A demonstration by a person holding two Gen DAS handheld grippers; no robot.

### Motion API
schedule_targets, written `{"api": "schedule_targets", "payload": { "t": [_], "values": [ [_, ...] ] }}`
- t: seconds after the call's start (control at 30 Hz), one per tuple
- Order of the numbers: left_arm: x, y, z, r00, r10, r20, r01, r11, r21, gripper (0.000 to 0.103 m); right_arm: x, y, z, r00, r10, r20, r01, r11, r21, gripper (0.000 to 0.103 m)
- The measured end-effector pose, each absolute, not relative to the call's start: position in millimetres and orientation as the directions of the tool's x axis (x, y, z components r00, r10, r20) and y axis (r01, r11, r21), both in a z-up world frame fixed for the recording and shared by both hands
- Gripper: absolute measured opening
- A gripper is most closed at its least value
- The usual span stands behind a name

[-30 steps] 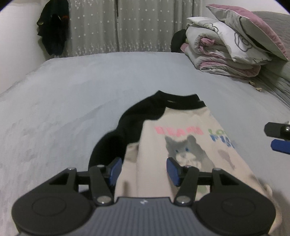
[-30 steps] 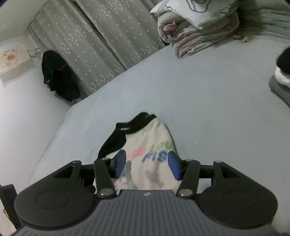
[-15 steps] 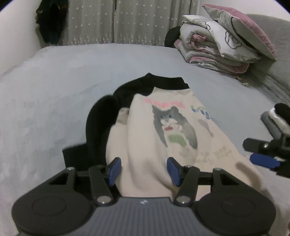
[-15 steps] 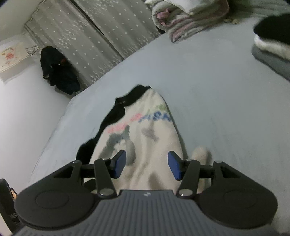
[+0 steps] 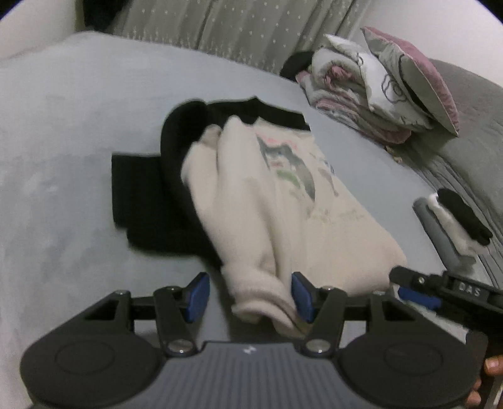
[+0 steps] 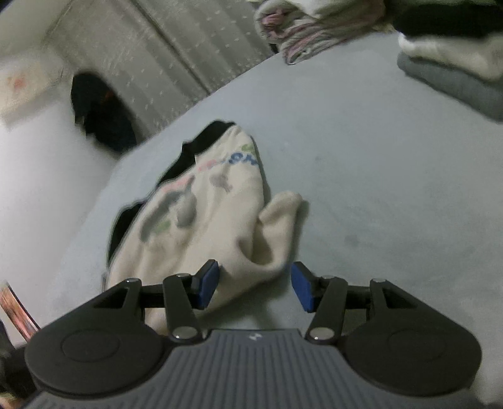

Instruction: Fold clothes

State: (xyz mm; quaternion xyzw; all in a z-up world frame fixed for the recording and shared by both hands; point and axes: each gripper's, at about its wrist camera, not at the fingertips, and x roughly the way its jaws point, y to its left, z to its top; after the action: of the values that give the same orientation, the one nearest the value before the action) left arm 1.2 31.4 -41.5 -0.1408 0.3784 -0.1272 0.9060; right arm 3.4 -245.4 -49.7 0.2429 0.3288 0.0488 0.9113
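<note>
Cream sweatshirt (image 5: 283,201) with black sleeves and a cat print: laid crumpled on the grey bedspread (image 5: 63,132), collar towards the curtains (image 5: 239,28). Left gripper (image 5: 250,297): jaws parted, nothing clamped; the bunched hem lies between the blue pads, against the right-hand one. Right gripper (image 6: 254,284): jaws likewise parted, a cream fold of the hem is seen between them, ungripped. Folded clothes (image 5: 452,220): stacked to the right. Rolled quilt (image 5: 355,91) and pillow (image 5: 415,75): placed at the far right.
</note>
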Motion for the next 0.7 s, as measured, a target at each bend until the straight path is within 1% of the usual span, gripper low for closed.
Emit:
{"api": "schedule_targets", "payload": {
  "t": [0.03,0.17,0.3,0.4,0.53,0.7],
  "values": [
    [-0.1,31.4,-41.7,0.682,-0.339,-0.648,0.134,0.929,-0.346,0.058,3.0,-241.3,-45.5,0.778,0.236,-0.582,0.050,0.900,0.433,0.056],
    [-3.5,32.6,-42.4,0.681,-0.351,-0.643,0.169,0.930,-0.328,0.058,-5.8,-230.6,-31.8,0.794,0.232,-0.561,-0.071,0.953,0.293,0.056],
    [1.6,44.0,-43.6,0.664,-0.381,-0.643,0.164,0.913,-0.373,0.058,-11.3,-222.8,-33.8,0.765,0.250,-0.594,-0.183,0.968,0.172,0.056],
    [4.2,49.0,-44.4,0.657,-0.402,-0.638,0.161,0.901,-0.403,0.058,-13.1,-212.8,-42.3,0.761,0.228,-0.608,-0.254,0.966,0.045,0.056],
    [8.5,49.6,-44.8,0.655,-0.417,-0.630,0.164,0.893,-0.420,0.058,-4.8,-199.9,-56.2,0.779,0.172,-0.602,-0.286,0.953,-0.098,0.056],
    [15.8,45.6,-50.6,0.655,-0.423,-0.626,0.165,0.889,-0.428,0.058,14.7,-194.2,-66.2,0.806,0.147,-0.573,-0.277,0.950,-0.146,0.056]
  ]
}}
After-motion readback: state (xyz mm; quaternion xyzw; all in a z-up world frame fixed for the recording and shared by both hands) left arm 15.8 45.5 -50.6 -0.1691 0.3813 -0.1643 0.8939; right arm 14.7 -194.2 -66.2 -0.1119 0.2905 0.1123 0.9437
